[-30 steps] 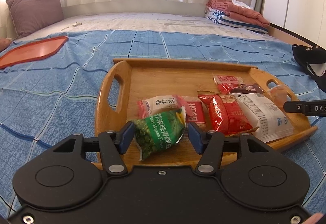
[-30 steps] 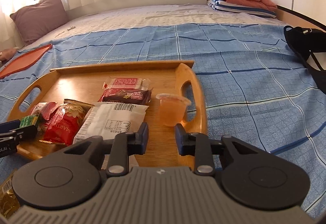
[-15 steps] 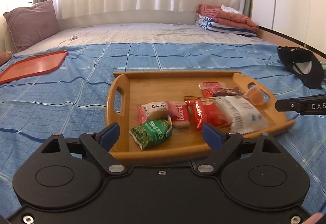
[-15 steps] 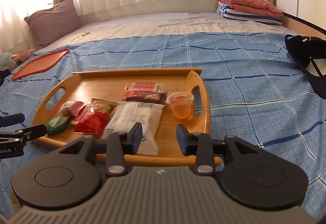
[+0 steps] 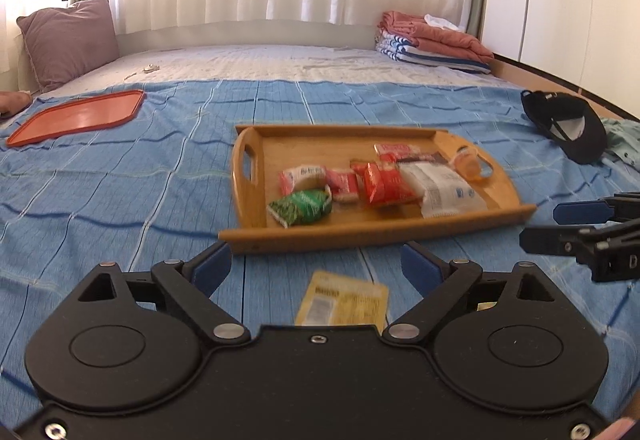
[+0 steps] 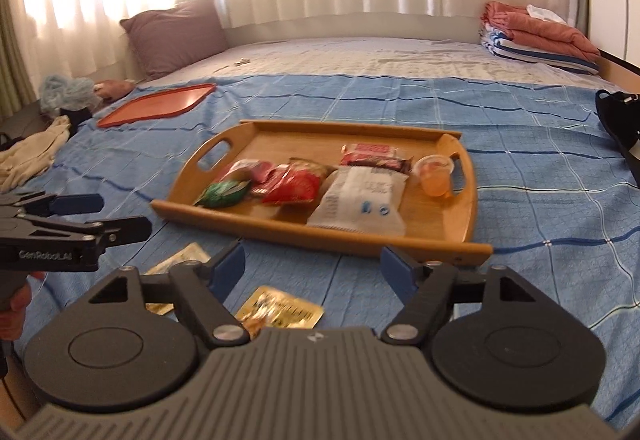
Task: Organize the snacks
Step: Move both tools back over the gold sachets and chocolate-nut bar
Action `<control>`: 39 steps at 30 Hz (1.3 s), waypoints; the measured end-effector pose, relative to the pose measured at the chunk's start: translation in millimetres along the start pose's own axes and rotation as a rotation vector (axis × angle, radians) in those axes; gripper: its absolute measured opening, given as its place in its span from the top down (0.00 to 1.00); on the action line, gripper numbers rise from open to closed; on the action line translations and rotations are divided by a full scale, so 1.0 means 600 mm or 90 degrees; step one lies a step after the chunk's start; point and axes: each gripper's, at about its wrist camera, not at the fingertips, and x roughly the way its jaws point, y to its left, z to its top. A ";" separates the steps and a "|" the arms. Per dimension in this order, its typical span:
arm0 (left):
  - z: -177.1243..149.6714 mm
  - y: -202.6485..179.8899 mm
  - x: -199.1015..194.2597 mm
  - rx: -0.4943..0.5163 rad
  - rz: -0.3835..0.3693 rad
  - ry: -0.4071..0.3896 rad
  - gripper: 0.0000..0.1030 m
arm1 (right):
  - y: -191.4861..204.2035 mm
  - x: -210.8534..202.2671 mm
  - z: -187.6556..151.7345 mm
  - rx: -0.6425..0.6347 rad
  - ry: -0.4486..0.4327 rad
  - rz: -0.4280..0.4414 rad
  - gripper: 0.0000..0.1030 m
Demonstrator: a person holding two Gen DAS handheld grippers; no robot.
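1. The wooden tray [image 5: 476,228] is seen lying on the blue bedspread [image 5: 120,200], with its near rim just beyond both grippers; open bedspread is left on every side of it.
2. Seven snacks are counted in the tray: a green packet [image 5: 302,206] at the near left, a pale red-edged packet [image 5: 302,176], a small red biscuit packet [image 5: 342,182], a red bag [image 5: 386,184], a white packet [image 5: 444,190], a dark-and-red bar [image 6: 374,156] and one orange jelly cup [image 6: 436,176] by the right handle.
3. Two gold packets [image 6: 280,310] [image 6: 180,260] are seen on the bedspread, outside the tray's near rim.
4. The left gripper [image 5: 316,264] has its fingers spread wide and still opening; nothing is held between them.
5. The right gripper [image 6: 312,264] has its fingers opening too, and nothing is held.
6. Compared with a second ago, both grippers have been drawn back from the tray, and the green packet has been released.
7. One orange tray [image 5: 80,116] lies well apart at the far left, and one black cap [image 5: 568,124] at the right edge.
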 end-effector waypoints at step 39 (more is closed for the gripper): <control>-0.105 -0.018 0.040 0.045 -0.004 0.068 0.08 | 0.081 0.058 -0.106 -0.072 0.072 0.043 0.09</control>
